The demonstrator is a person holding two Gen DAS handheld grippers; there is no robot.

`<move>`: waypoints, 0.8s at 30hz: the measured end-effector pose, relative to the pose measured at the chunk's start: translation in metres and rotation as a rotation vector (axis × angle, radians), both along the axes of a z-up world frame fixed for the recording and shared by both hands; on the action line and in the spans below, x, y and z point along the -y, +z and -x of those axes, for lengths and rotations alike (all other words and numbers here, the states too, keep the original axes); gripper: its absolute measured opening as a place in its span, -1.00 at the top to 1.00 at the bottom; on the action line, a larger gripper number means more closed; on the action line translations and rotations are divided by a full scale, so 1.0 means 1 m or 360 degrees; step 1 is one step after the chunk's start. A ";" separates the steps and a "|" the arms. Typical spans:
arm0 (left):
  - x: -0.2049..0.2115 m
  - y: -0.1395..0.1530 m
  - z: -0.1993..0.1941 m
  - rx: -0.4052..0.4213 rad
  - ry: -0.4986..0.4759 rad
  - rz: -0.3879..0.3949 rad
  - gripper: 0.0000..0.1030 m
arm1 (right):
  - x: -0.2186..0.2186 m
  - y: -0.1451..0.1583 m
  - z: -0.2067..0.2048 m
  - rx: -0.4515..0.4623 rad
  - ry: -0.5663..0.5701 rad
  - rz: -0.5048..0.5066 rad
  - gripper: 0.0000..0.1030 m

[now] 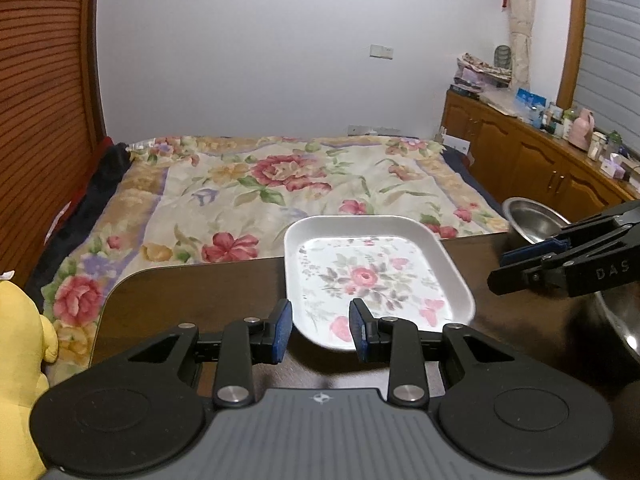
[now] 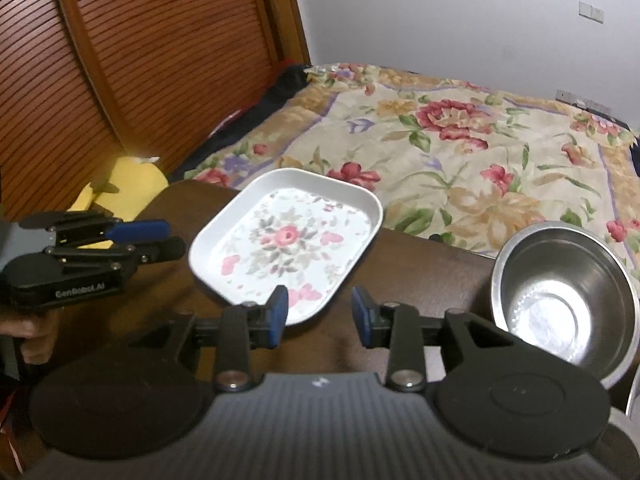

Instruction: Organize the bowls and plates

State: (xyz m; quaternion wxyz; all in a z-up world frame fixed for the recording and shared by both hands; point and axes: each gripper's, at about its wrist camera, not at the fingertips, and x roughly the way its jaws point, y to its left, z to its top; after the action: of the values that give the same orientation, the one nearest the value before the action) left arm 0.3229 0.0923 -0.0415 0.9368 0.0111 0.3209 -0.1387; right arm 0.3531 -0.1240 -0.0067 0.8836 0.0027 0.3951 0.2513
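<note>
Your left gripper's (image 1: 320, 330) right finger hides part of the floral tray's (image 1: 460, 280) near rim in the left wrist view. The steel bowl (image 1: 528, 216) is half covered there by the right gripper (image 1: 496, 272), whose body runs off the right edge; whether its jaws are parted cannot be told from that side-on angle. A second metal rim (image 1: 616, 320) at far right is cut off. In the right wrist view, your hand (image 2: 36, 332) is cropped at the left edge. Small items on the sideboard (image 1: 520, 148) are too small to identify.
</note>
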 end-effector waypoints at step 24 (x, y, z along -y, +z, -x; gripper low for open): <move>-0.005 -0.024 -0.037 -0.0059 0.0037 0.0036 0.70 | -0.009 -0.021 -0.031 -0.0120 0.0023 0.0074 0.55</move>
State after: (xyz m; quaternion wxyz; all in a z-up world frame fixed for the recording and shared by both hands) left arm 0.3602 0.0976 -0.0656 0.9324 -0.0059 0.3366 -0.1317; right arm 0.3837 -0.1146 -0.0272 0.8661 -0.0112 0.4338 0.2482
